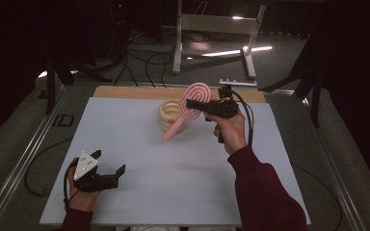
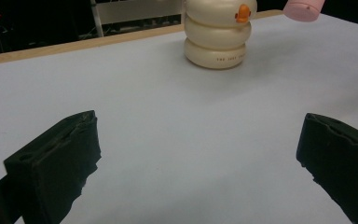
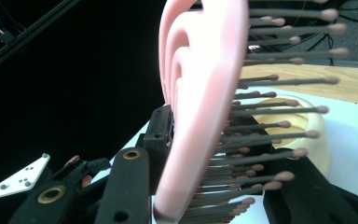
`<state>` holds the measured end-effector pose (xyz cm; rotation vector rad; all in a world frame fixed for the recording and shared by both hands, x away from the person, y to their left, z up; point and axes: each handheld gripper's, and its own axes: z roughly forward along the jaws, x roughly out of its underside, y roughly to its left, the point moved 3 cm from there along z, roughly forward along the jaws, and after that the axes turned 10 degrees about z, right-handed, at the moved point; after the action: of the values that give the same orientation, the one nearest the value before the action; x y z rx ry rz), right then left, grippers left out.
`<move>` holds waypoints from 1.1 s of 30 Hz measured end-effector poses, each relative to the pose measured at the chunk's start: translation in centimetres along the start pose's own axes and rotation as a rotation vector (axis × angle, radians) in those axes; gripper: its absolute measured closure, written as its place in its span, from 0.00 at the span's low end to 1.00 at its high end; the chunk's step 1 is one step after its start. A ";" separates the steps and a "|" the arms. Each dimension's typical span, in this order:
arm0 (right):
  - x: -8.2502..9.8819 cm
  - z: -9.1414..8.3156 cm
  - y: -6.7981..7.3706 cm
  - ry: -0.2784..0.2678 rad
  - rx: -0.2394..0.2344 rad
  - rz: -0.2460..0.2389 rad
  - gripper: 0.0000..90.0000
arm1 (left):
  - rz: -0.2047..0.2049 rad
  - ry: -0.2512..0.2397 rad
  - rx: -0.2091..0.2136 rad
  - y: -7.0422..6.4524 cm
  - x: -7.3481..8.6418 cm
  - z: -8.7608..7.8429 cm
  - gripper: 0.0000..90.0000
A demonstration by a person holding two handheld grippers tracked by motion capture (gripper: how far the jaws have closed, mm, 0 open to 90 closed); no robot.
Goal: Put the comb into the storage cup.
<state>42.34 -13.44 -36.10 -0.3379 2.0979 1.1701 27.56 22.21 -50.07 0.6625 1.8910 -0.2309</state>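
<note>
Your right gripper point(image 1: 192, 106) clamps the brush point(image 1: 191, 108) by its head above the cup point(image 1: 169, 114), left gripper point(image 1: 111, 169) released; the dangling handle could knock that cup over.

The ringed holder point(image 1: 171, 115) stands on the surface point(image 1: 139, 144) toward its far middle. The hairbrush point(image 1: 188, 110) hangs tilted just right of it, head up, in the right tongs point(image 1: 192, 104). The left tongs point(image 1: 111, 168) sit at the near left corner, well apart.

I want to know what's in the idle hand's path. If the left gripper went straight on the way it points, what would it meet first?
Probably the cream ringed holder: the left gripper, jaws open, looks across bare white tabletop toward it, slightly right of centre, so it might only graze.
</note>
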 end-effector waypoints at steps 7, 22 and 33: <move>-0.7 -0.2 0.2 -0.009 0.010 -0.004 0.71 | 0.000 0.000 -0.001 0.0 0.0 0.0 0.00; -2.0 -0.7 0.4 -0.029 0.027 -0.011 0.71 | 0.000 0.003 -0.003 0.0 0.0 0.0 0.00; -2.8 -1.1 0.1 -0.052 0.042 -0.001 0.71 | -0.001 0.001 -0.006 0.0 0.0 0.0 0.00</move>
<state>43.81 -14.57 -33.70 -0.2862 2.0740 1.1211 27.57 22.26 -50.05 0.6576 1.8929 -0.2256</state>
